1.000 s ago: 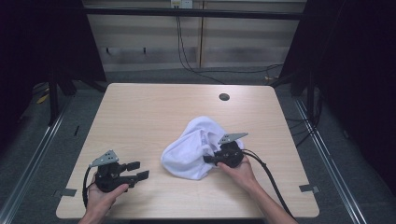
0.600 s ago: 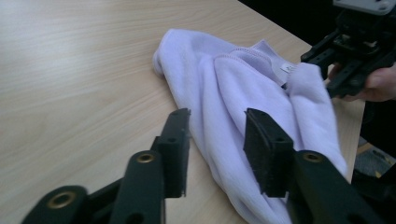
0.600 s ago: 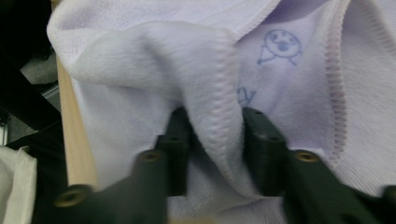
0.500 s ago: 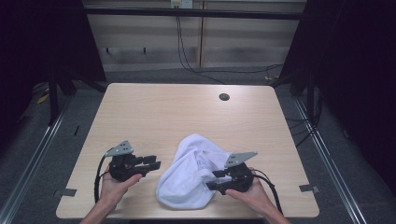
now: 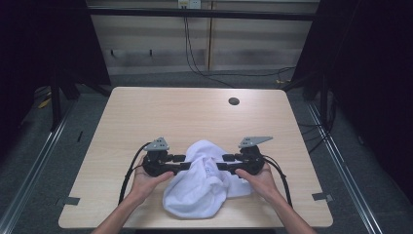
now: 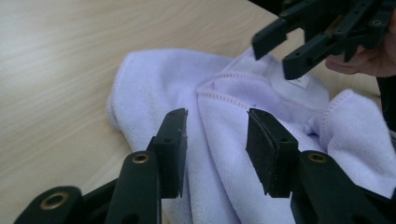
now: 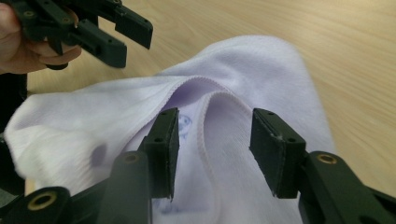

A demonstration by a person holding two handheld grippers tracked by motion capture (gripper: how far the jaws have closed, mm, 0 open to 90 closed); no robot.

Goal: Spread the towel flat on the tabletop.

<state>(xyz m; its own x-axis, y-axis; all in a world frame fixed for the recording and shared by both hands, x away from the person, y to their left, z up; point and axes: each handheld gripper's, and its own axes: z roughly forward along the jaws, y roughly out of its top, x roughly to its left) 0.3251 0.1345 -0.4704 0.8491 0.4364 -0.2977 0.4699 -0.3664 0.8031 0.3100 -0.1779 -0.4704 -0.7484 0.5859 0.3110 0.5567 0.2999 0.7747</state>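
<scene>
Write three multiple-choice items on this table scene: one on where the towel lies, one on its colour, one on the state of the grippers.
1. Where does the towel lie on the table?
A. at the far edge, by the dark round hole
B. near the person's edge, between the two grippers
C. hanging off the left side

2. What colour is the towel?
A. white
B. dark blue
C. red

3. How do the left gripper and the right gripper stand?
A. both clamped tight on the cloth
B. one clamped, one lying on the table
C. both with a gap between the jaws, over the cloth

Key: 1 B, the high view shows it bunched near the front edge between both hands. 2 A, it reads white in all views. 3 C, each gripper view shows its pads apart with cloth behind the gap.
</scene>
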